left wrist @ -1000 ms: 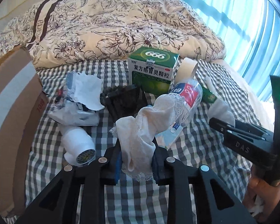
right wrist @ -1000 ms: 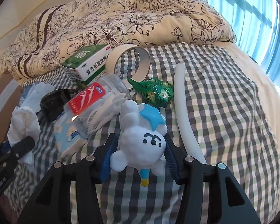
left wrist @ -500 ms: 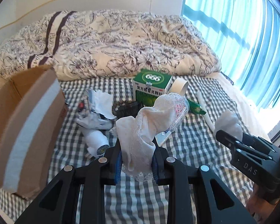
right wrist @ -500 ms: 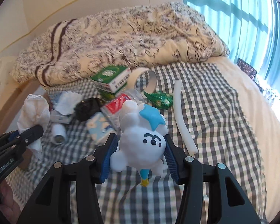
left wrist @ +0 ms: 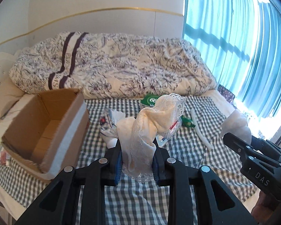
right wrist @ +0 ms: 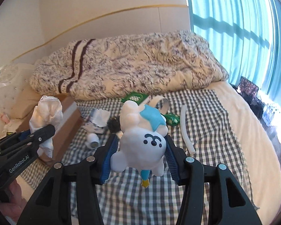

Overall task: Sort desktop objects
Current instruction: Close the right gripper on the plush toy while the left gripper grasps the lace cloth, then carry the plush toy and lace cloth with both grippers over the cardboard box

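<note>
The left tool [left wrist: 136, 160] is clamped on a cream lace-trimmed cloth [left wrist: 151, 127], which stands up between its fingers. The right tool [right wrist: 138, 156] is closed around a white plush toy with a blue star [right wrist: 142, 138]. Both are held above the grey-checked bed sheet [left wrist: 178, 146]. An open brown cardboard box [left wrist: 46, 131] sits ahead and to the left of the left tool, mouth up. The left tool is nearer the box, so the cloth likely goes in first.

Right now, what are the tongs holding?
Left tongs pinch the lower end of a white lace cloth. Right tongs squeeze a white-and-blue plush toy's sides.
</note>
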Demonstrator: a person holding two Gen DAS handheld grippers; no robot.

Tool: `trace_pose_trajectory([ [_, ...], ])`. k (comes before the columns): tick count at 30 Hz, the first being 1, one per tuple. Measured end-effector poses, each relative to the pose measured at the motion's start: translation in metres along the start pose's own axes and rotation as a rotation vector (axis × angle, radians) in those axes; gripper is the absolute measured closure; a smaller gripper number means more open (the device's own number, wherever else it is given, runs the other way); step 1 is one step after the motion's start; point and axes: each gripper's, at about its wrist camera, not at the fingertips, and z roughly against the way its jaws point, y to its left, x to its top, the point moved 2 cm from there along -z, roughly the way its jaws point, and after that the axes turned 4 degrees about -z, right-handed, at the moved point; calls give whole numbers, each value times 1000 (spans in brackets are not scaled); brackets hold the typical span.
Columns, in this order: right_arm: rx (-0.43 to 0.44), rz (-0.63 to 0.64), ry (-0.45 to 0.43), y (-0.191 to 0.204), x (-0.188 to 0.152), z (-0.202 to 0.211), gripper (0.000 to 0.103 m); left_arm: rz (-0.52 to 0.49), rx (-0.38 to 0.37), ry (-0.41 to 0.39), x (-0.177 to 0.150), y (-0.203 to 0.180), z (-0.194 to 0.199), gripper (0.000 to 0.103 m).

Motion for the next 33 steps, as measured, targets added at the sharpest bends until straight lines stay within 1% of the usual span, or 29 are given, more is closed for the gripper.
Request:
trace_pose_trajectory([
  [9,16,21,-61,23,9,51,53,10,22,-73,7,9,57,77],
  [15,31,48,-106,42,17,75,53,20,38,-116,10,20,86,77],
  [20,53,63,-110,57,18,78,53,25,63,-133,11,33,100,77],
  [27,88,93,-134,82,27,81,53,48,99,-149,17,60,109,77],
  [31,85,142,-138,98,30,69,54,66,124,-155,20,79,111,77],
  [32,75,155,-135,100,30,63,61,69,131,-154,20,84,110,77],
  [33,67,146,-114,97,30,52,71,73,138,-151,20,89,109,77],
])
